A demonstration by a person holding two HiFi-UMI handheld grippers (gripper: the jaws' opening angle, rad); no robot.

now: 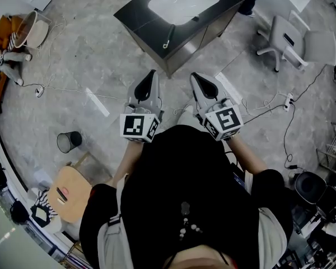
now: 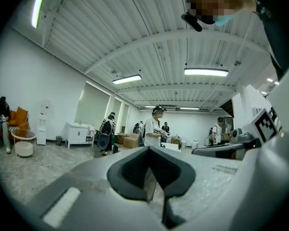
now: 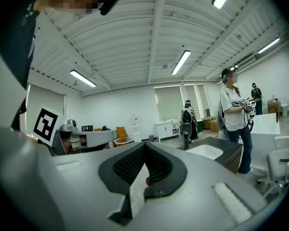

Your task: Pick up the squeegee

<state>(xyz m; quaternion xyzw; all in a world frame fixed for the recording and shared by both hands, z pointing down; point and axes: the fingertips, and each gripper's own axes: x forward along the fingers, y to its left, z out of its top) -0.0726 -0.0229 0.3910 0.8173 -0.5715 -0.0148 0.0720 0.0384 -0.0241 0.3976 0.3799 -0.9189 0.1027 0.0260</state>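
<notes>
head view: the slim dark-handled squeegee (image 1: 168, 38) lies on the dark stone counter (image 1: 135, 14), near its front corner, beside the white sink basin (image 1: 182, 1). its long axis runs roughly away from the person. it sits ahead, between both tools, seemingly nearer the left gripper (image 1: 150, 78). the left gripper and the right gripper (image 1: 198, 80) have their jaws closed and empty.

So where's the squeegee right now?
Head view, top centre: what looks like the squeegee lies on the dark counter, near its front edge, just in front of the white basin.
</notes>
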